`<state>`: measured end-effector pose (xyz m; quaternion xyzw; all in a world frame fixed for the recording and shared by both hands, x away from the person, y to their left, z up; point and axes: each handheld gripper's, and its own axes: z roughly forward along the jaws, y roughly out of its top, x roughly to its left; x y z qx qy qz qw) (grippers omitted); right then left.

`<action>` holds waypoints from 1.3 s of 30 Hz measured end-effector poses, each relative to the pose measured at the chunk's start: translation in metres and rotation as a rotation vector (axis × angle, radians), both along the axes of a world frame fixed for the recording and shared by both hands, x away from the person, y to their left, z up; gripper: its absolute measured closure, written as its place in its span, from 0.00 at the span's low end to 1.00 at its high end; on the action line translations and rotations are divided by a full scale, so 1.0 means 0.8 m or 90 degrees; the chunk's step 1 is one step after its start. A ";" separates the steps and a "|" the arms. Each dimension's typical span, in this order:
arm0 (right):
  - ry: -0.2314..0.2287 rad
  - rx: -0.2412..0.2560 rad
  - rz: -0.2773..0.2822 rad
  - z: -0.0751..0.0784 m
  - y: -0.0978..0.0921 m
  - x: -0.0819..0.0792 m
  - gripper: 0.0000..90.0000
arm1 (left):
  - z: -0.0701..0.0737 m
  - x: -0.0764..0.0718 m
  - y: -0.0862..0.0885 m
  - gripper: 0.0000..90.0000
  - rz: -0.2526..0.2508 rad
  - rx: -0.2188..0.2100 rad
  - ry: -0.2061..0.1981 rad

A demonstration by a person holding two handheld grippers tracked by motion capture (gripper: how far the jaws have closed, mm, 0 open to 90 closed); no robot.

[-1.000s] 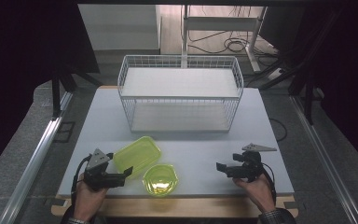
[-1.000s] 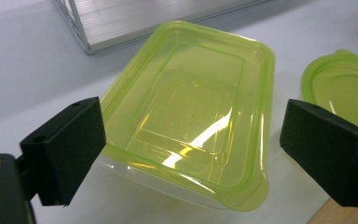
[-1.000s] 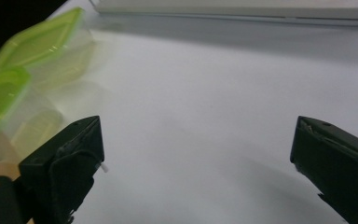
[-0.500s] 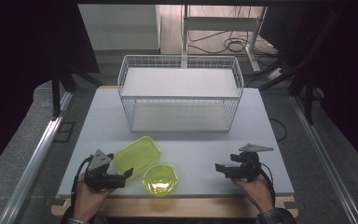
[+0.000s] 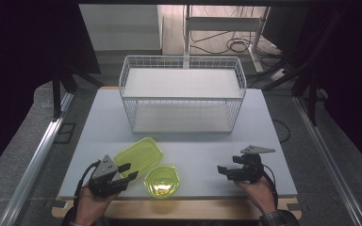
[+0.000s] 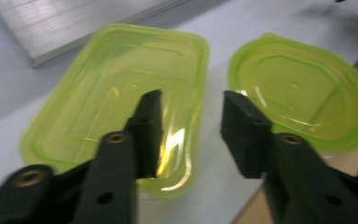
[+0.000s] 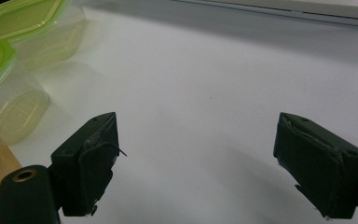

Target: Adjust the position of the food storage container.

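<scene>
Two clear lime-green containers lie at the table's front left: a rectangular one [image 5: 139, 155] [image 6: 116, 84] and a smaller rounded one [image 5: 161, 181] [image 6: 303, 88] just right of it. My left gripper [image 5: 125, 172] [image 6: 191, 126] is open at the rectangular container's near corner, one jaw over its inside and the other over the gap between the two containers. My right gripper [image 5: 224, 170] [image 7: 196, 154] is open wide over bare table at the front right, pointing left toward the containers [image 7: 32, 23]. It holds nothing.
A white wire basket [image 5: 181, 94] stands at the back middle of the white table [image 5: 198, 146]. A grey ribbed slab [image 6: 74, 23] lies beyond the rectangular container. The table's wooden front edge [image 5: 179, 209] runs just behind both hands.
My left gripper has edged slightly toward the rectangular container. The right gripper and both containers have barely moved.
</scene>
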<state>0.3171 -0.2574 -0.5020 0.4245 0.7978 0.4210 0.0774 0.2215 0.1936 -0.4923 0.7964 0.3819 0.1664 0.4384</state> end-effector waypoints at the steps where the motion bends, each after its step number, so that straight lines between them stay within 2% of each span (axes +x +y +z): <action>1: -0.001 -0.001 0.001 0.000 0.000 0.000 0.16 | 0.001 -0.003 0.000 0.82 -0.018 -0.017 0.007; 3: -0.002 -0.005 0.003 -0.001 0.000 0.000 0.16 | 0.001 -0.005 -0.001 0.91 -0.025 -0.021 0.010; 6: -0.002 -0.011 0.006 -0.001 0.000 0.000 0.17 | -0.002 -0.011 -0.008 1.00 -0.056 -0.005 0.019; 14: -0.003 -0.020 0.011 -0.001 0.001 0.000 0.18 | -0.006 -0.019 -0.022 1.00 -0.089 0.010 0.026; 25: -0.009 -0.027 0.017 0.000 0.003 -0.002 0.19 | -0.012 -0.019 -0.033 1.00 -0.099 0.028 0.031; 34: -0.013 -0.033 0.024 0.001 0.009 -0.004 0.20 | -0.014 -0.012 -0.044 1.00 -0.101 0.025 0.032; 39: -0.015 -0.035 0.032 0.001 0.012 -0.006 0.22 | -0.016 -0.001 -0.069 1.00 -0.120 0.023 0.033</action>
